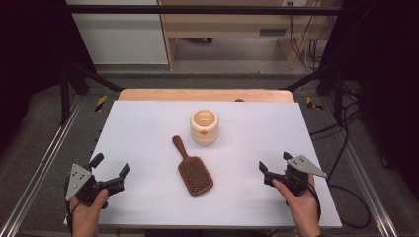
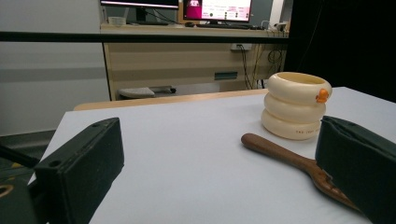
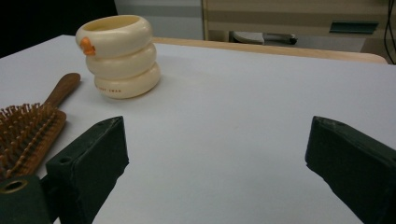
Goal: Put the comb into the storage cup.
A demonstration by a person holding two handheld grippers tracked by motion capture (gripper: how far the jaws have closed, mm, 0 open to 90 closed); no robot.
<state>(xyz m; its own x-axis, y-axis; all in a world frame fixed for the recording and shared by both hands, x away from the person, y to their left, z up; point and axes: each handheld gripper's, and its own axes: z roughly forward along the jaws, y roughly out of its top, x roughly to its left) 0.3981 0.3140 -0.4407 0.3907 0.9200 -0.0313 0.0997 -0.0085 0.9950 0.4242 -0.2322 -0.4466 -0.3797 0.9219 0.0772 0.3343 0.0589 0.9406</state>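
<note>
A brown wooden hairbrush [image 1: 193,171] lies bristles up in the middle of the white table [image 1: 148,123], its handle [image 2: 285,156] pointing toward the far left. Behind it stands a cream ribbed cup [image 1: 204,127] with a small orange knob on its side [image 2: 295,105] [image 3: 119,55]. My left gripper [image 1: 109,169] rests near the front left corner, open, nothing between its jaws. My right gripper [image 1: 275,162] rests near the front right, open and empty as well. In the right gripper view the brush head [image 3: 23,130] lies at the left.
A wooden strip [image 1: 205,95] borders the table's far edge. Metal rails [image 1: 44,168] run along both sides. Beyond stand a light wood desk [image 2: 187,60] with monitors and cables on the floor at the right [image 1: 341,128].
</note>
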